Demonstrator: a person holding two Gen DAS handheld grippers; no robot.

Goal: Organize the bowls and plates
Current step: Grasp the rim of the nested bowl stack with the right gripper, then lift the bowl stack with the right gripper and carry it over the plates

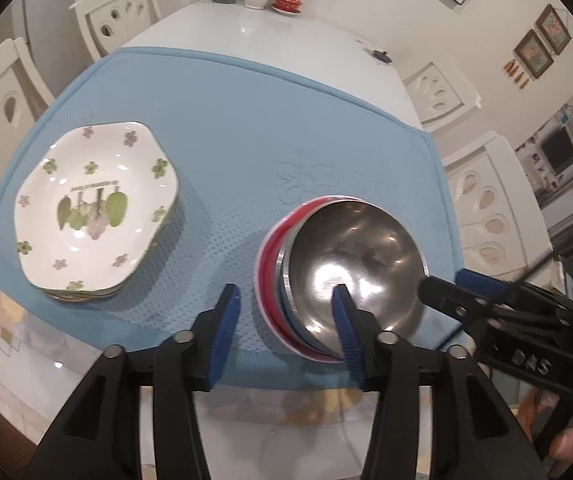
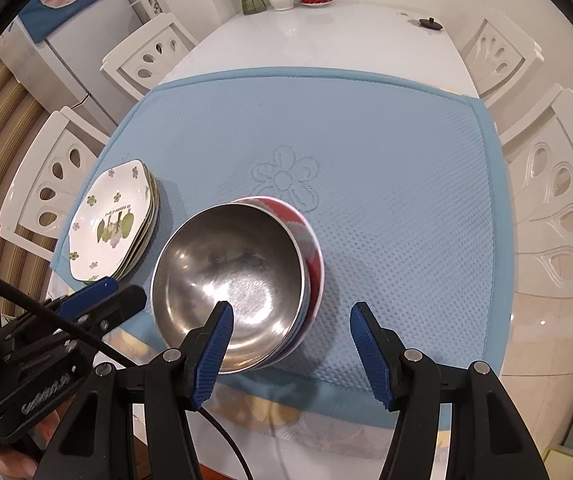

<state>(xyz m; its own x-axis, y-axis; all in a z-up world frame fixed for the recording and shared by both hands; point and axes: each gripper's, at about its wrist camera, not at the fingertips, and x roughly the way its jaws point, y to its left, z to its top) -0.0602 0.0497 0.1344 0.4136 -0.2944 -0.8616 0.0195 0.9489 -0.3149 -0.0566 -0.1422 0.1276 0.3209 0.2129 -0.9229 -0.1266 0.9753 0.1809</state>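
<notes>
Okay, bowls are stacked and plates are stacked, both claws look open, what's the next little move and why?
Probably lift both claws straight up and back. The steel bowl already sits nested in the red bowl, and the floral plates are stacked on the blue mat. The left claw and right claw each straddle the bowl rim with pads apart, so pulling sideways could tip the stack.

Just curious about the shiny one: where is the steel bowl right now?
The steel bowl sits atop the red bowls near the blue mat's front edge, right of the stacked plates.
</notes>
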